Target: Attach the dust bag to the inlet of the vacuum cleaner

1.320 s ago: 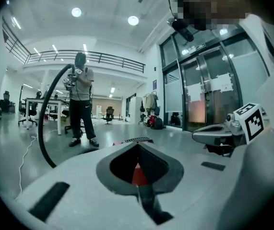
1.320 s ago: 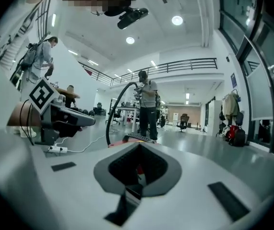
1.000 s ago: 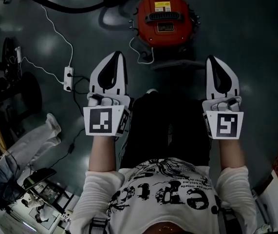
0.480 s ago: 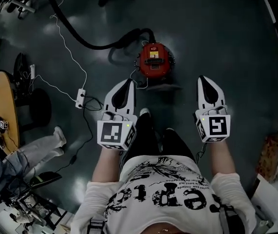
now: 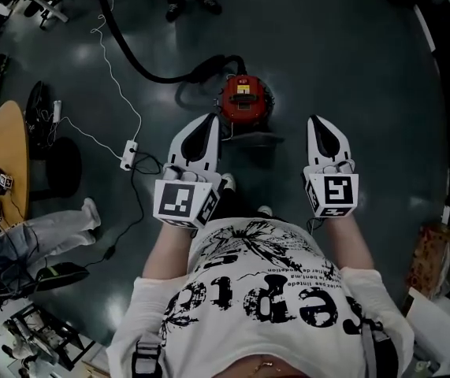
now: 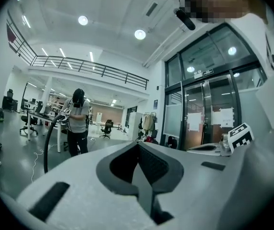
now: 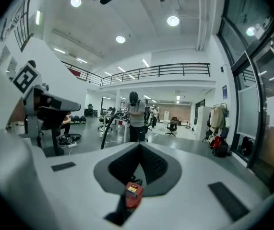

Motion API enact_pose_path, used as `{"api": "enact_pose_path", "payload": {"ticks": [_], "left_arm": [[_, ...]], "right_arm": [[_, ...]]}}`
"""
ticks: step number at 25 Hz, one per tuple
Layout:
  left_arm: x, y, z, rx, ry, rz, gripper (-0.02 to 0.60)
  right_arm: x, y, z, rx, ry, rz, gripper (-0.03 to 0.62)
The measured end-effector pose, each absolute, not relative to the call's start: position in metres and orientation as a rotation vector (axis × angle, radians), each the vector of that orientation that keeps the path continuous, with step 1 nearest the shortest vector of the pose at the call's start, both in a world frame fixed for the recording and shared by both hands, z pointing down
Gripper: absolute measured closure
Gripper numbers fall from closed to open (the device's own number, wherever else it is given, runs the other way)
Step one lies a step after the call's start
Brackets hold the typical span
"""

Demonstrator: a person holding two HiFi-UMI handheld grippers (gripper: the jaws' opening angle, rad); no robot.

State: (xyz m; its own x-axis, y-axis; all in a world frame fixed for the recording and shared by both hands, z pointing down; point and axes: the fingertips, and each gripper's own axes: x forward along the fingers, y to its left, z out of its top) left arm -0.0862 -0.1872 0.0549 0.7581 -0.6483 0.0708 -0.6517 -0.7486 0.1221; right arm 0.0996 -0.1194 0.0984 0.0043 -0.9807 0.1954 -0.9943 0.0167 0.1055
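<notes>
- A dark, glossy floor [image 5: 351,69] fills the head view. The person stands on it and looks steeply down past both arms.
- A round red vacuum cleaner [image 5: 243,99] sits on the floor ahead of the person's feet and well below both grippers. Seen from above, it lies between the two grippers, somewhat closer to the left one's line.
- A black hose [image 5: 154,77] joins the vacuum cleaner on its far left side. From there it runs away toward the upper left of the head view.
- The left gripper [image 5: 206,124] is held out about level at body height. Its jaws are pressed together and hold nothing.
- The right gripper [image 5: 319,126] is held out beside it, well apart from it. Its jaws also meet at the tips and hold nothing. In the right gripper view the red vacuum cleaner shows low down, through the slot beneath the closed tips, so this gripper points over and past it.
- A white power strip [image 5: 129,154] lies on the floor to the left of the left gripper, with a thin white cord trailing away from it.
- No dust bag can be made out in any view, so which way it lies from either gripper cannot be told. By my judgement the bag must be found and picked up before anything goes to the inlet.
</notes>
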Motion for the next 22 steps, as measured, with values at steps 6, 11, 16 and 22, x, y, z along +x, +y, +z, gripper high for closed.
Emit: {"api": "enact_pose_path", "payload": {"ticks": [6, 11, 16, 22], "left_arm": [[-0.096, -0.174, 0.046, 2.804, -1.081, -0.05, 0.578], [-0.091, -0.158, 0.045, 2.835, -1.097, -0.022, 0.578], [-0.094, -0.152, 0.051, 2.821, -1.132, -0.003, 0.578], [-0.094, -0.147, 0.056, 2.832, -1.164, 0.044, 0.578]], "right_arm": [[0.085, -0.101, 0.092, 2.029, -2.132, 0.05, 0.592], [0.078, -0.088, 0.087, 1.982, -2.187, 0.053, 0.592], [0.076, -0.08, 0.09, 1.969, -2.199, 0.042, 0.592], [0.083, -0.076, 0.088, 2.028, -2.169, 0.04, 0.592]]}}
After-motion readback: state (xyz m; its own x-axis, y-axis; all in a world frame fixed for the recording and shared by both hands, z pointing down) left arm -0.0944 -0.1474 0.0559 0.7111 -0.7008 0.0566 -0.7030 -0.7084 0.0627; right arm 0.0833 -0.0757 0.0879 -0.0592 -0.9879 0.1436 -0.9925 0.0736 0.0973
